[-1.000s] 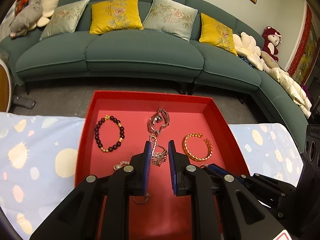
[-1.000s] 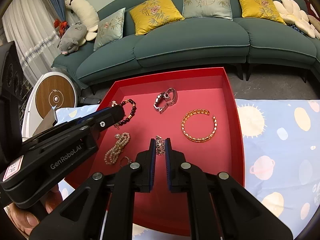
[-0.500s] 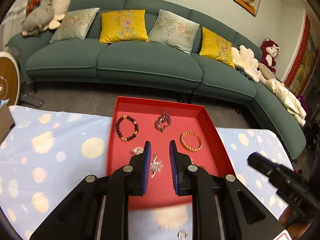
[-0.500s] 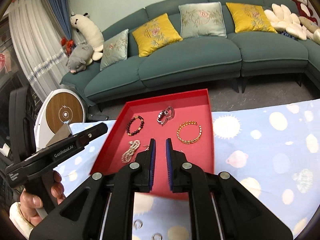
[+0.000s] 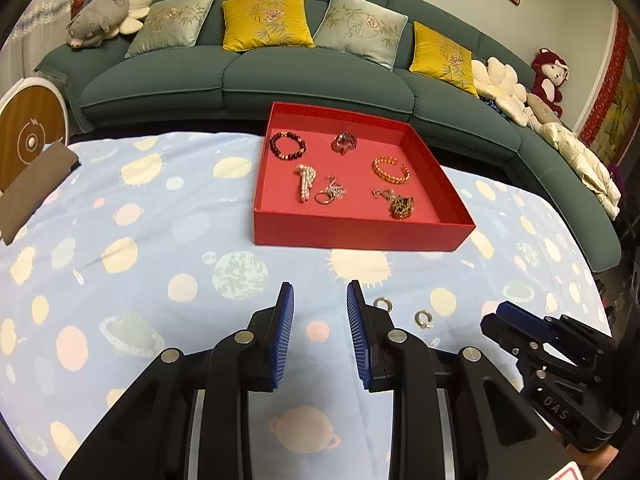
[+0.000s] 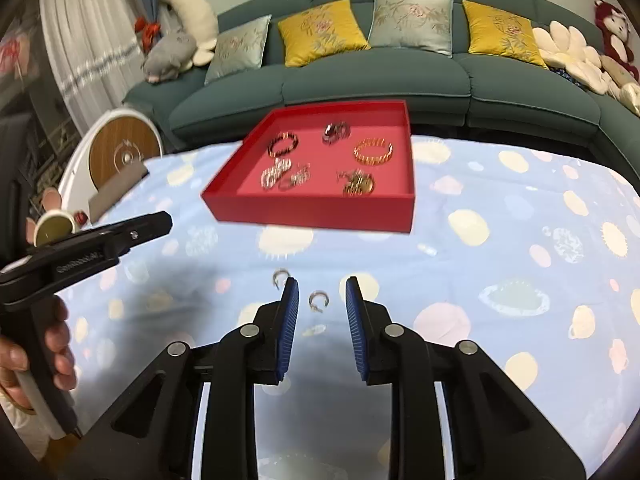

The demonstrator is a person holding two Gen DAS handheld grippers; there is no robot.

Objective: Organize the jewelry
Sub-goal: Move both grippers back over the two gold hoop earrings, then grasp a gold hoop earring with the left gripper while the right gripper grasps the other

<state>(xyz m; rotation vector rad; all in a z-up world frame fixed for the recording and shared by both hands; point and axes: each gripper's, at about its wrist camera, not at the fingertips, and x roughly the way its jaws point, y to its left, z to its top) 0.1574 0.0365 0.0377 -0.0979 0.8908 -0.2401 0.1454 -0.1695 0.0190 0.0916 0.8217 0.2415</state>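
A red tray (image 5: 352,236) (image 6: 312,212) stands at the far side of the table and holds several jewelry pieces: a dark bead bracelet (image 5: 287,145), a gold bangle (image 5: 391,169), a pearl piece (image 5: 305,177). Two small silver hoop earrings (image 5: 383,303) (image 5: 423,317) lie on the cloth near me. My left gripper (image 5: 320,296) is open and empty above the cloth, left of the earrings. My right gripper (image 6: 322,290) is open, and one earring (image 6: 319,301) lies between its fingers; the other earring (image 6: 281,277) lies just left of them.
The table wears a light blue cloth (image 5: 140,248) with planets and suns. A brown pouch (image 5: 32,188) lies at its left edge. A green sofa (image 5: 280,76) with cushions stands behind the table. A round wooden-faced device (image 6: 120,156) stands at the left.
Both grippers have pulled back from the tray toward the near side of the table and opened wider. The right gripper now frames an earring on the cloth.
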